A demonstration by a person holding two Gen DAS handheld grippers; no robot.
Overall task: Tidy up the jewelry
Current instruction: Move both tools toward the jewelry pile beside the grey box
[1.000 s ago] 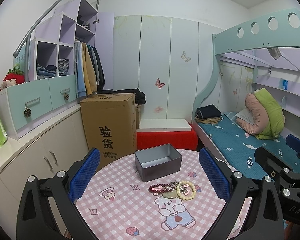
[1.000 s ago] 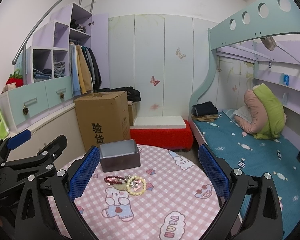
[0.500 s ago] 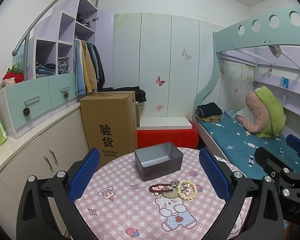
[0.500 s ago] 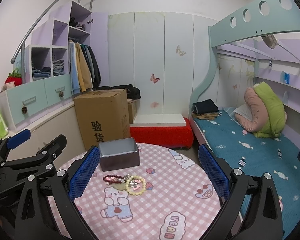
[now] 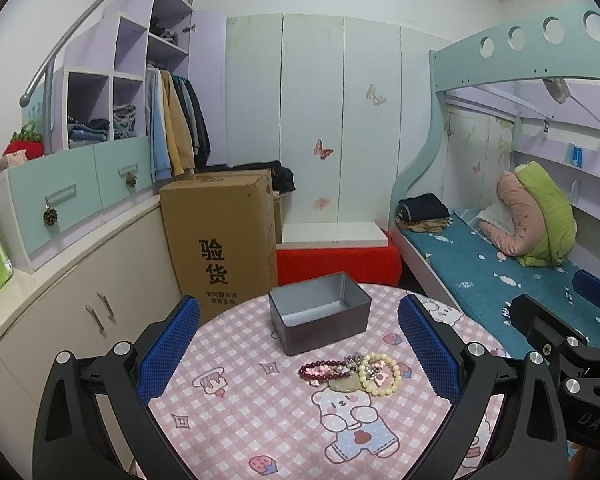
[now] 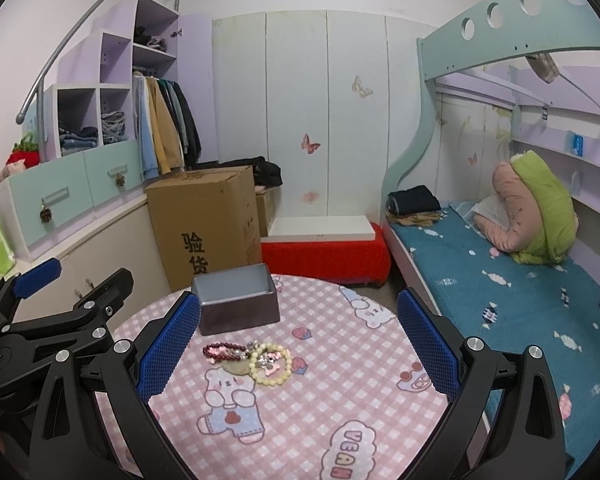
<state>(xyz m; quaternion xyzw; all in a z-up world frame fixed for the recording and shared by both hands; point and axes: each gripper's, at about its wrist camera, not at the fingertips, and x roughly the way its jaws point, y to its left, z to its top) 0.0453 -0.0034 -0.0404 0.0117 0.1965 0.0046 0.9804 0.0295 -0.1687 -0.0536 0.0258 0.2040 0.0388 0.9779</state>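
A small pile of jewelry lies on the round table with the pink checked cloth [image 5: 236, 420]: a dark red bead bracelet [image 5: 318, 372], a cream bead bracelet [image 5: 381, 372] and a silvery piece between them. An open, empty grey metal box [image 5: 320, 320] stands just behind the pile. My left gripper [image 5: 298, 354] is open and empty, held above the table in front of the jewelry. My right gripper [image 6: 298, 354] is open and empty to its right. In the right wrist view the bracelets [image 6: 246, 356] and the box [image 6: 236, 304] lie left of centre.
A tall cardboard carton [image 5: 220, 236] stands behind the table's left side, with cabinets [image 5: 100, 292] along the left wall. A red bench [image 5: 336, 260] sits behind the table. A bunk bed [image 5: 500, 264] with a teal cover runs along the right.
Both grippers have dropped slightly and edged nearer the table; the jewelry and box now sit a little higher in both views. Nothing on the table has moved.
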